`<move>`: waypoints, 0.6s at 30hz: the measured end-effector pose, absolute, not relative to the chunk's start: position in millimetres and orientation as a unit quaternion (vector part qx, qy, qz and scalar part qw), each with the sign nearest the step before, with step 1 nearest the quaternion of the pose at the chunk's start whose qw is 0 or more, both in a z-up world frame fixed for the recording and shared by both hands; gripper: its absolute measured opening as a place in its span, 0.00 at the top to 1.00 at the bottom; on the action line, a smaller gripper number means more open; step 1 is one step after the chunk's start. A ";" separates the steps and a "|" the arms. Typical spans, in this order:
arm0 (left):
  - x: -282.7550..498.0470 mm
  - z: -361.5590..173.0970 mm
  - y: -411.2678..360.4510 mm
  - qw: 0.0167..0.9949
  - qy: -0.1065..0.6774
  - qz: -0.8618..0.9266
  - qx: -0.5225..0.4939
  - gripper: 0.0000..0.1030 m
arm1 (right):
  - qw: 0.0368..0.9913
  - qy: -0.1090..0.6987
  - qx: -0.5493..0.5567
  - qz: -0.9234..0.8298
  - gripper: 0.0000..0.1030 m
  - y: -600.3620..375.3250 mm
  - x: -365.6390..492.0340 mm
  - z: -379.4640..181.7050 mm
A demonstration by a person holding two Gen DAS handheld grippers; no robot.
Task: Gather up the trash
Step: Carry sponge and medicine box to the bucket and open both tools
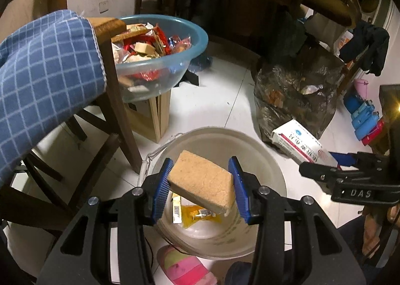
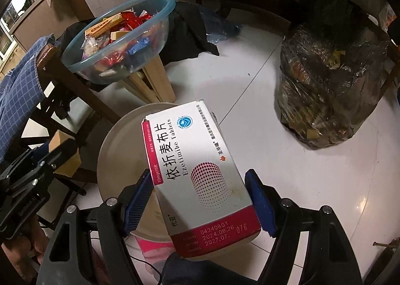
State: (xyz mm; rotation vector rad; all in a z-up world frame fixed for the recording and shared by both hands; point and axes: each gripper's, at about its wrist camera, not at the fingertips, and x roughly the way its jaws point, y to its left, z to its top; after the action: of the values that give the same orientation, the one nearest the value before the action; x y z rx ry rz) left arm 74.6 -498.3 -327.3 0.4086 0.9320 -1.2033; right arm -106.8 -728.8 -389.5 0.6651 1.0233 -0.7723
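My left gripper (image 1: 201,188) is shut on a tan cake-like block (image 1: 202,183), held tilted over a beige bucket (image 1: 271,160). A yellow wrapper (image 1: 200,215) and other small packets lie at the bucket's bottom. My right gripper (image 2: 200,201) is shut on a white and pink tablet box (image 2: 200,175), which hangs over the right part of the beige bucket (image 2: 117,140). In the left wrist view, the tablet box (image 1: 300,142) and the right gripper's black body show at the right. The left gripper and the tan block (image 2: 66,155) appear at the left of the right wrist view.
A blue-rimmed clear bowl (image 1: 195,37) full of wrappers sits on a wooden stool (image 1: 152,115). A chair (image 1: 117,100) draped with blue checked cloth (image 1: 42,80) stands at left. A full dark trash bag (image 2: 332,85) stands at right. A pink slipper (image 1: 185,267) lies near the bucket.
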 end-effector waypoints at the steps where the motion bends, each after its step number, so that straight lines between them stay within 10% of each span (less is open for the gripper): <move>1: 74.7 -329.5 -498.7 0.703 0.422 -0.541 0.185 0.57 | 0.751 0.469 0.305 -0.352 0.27 -729.2 -106.1 -390.0; 11: 77.8 -336.8 -499.1 0.699 0.431 -0.539 0.186 0.55 | 0.755 0.468 0.304 -0.344 0.29 -727.6 -101.9 -390.1; 14: 79.2 -339.5 -498.9 0.688 0.441 -0.548 0.181 0.19 | 0.761 0.457 0.304 -0.345 0.29 -726.6 -103.0 -385.4; 18: 76.8 -341.0 -497.5 0.684 0.439 -0.552 0.184 0.16 | 0.765 0.448 0.306 -0.346 0.28 -726.7 -105.5 -380.2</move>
State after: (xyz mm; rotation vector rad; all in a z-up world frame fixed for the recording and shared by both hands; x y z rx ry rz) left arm 76.8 -497.5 -341.0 0.4122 0.9836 -1.2378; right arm -105.5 -726.7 -380.2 0.6646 0.9737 -0.7522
